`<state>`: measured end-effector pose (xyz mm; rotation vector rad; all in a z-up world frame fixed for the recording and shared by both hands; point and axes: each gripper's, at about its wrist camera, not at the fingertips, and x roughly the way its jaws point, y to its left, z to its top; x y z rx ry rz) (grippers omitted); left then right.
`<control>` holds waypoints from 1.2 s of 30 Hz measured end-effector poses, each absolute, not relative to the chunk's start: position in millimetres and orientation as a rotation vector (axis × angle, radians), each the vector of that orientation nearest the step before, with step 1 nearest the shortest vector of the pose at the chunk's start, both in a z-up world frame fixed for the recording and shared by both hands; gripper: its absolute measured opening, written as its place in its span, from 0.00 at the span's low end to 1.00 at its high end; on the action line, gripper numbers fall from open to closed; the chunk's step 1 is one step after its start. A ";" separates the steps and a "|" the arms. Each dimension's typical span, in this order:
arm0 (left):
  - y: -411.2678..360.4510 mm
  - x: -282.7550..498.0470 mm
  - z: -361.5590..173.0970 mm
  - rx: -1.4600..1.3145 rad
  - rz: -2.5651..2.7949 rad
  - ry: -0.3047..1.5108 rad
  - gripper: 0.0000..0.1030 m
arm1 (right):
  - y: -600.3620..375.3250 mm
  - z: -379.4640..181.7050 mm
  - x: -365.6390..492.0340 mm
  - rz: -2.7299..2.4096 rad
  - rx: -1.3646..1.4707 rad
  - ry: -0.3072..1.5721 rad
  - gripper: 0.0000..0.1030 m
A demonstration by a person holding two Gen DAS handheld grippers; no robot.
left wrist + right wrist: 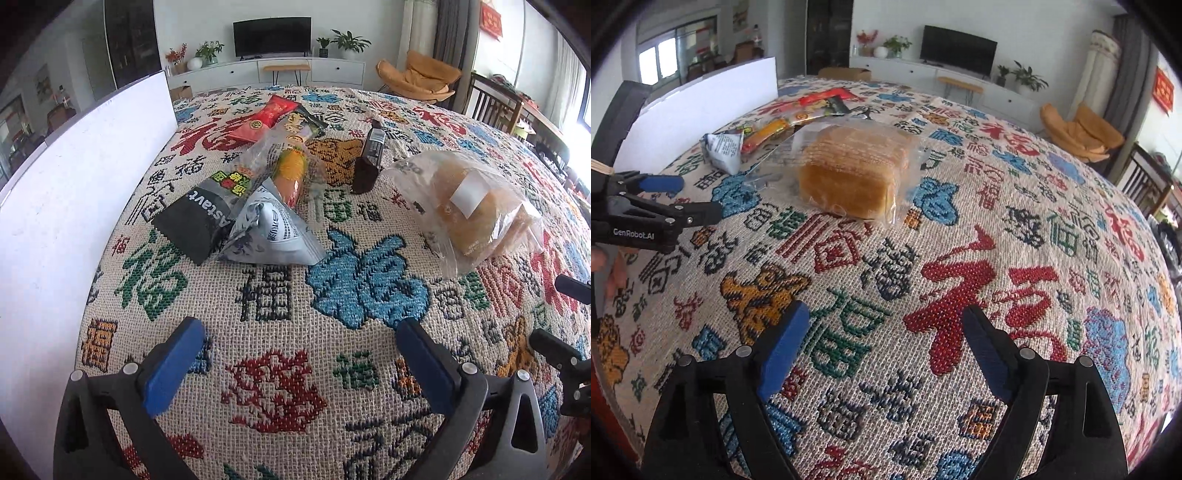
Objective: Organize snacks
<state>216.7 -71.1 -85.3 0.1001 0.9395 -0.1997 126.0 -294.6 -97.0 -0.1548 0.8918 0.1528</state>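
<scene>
Both tools short of snacks.

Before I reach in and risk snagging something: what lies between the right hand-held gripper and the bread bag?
Nothing: in the right wrist view only bare patterned cloth lies between the open right hand-held gripper and the bread bag.

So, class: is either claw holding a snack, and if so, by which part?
Nothing is held. The left claw and right claw both stand open over the patterned woven cloth.
</scene>
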 end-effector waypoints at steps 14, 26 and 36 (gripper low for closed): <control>-71.1 219.7 -85.7 0.097 -0.201 0.941 1.00 | -302.2 -99.2 129.9 0.164 -0.088 0.916 0.89; -71.3 219.7 -85.8 0.098 -0.201 0.941 1.00 | -302.2 -99.0 130.1 0.165 -0.087 0.916 0.89; -71.5 219.7 -86.0 0.098 -0.201 0.942 1.00 | -301.8 -98.9 130.0 0.165 -0.088 0.915 0.89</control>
